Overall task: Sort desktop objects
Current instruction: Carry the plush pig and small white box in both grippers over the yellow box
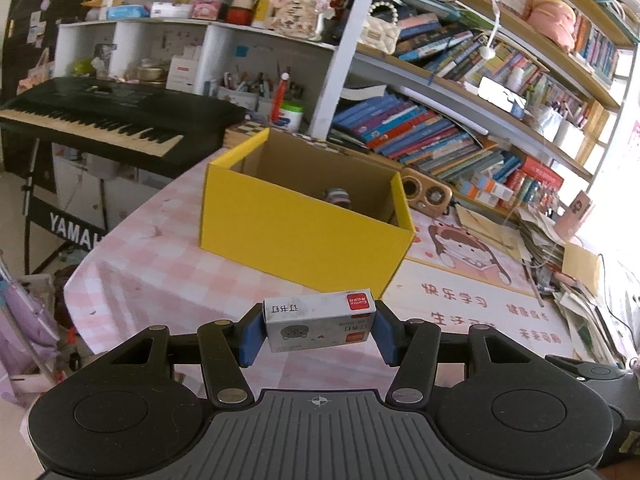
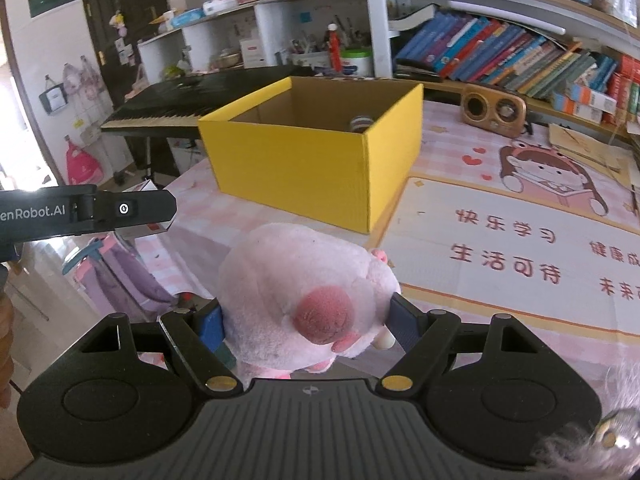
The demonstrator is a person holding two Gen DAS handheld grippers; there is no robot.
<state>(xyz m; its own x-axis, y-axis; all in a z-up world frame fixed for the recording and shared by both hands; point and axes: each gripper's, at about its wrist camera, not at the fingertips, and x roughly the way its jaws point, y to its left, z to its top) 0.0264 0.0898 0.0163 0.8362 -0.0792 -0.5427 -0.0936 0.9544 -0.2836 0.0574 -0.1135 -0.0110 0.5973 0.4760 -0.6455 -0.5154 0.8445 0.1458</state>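
The left gripper (image 1: 320, 326) pinches a staple box (image 1: 320, 322); the right gripper (image 2: 308, 326) pinches a pink plush toy (image 2: 304, 296). Yellow cardboard box (image 1: 296, 236) at twelve o'clock.

Box (image 1: 304, 232) on the surface (image 1: 160, 264) ahead of my left gripper (image 1: 318, 330), keyboard (image 1: 108, 120) left of it, speaker (image 1: 426, 194) right, bookshelves (image 1: 440, 136) behind.

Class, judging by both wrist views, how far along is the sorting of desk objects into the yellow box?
Done: one striped item already lies in the yellow box.
In hand: the left gripper grips a staples box; the right gripper grips a pink plush toy.
Left: both are short of the box and need dropping in.
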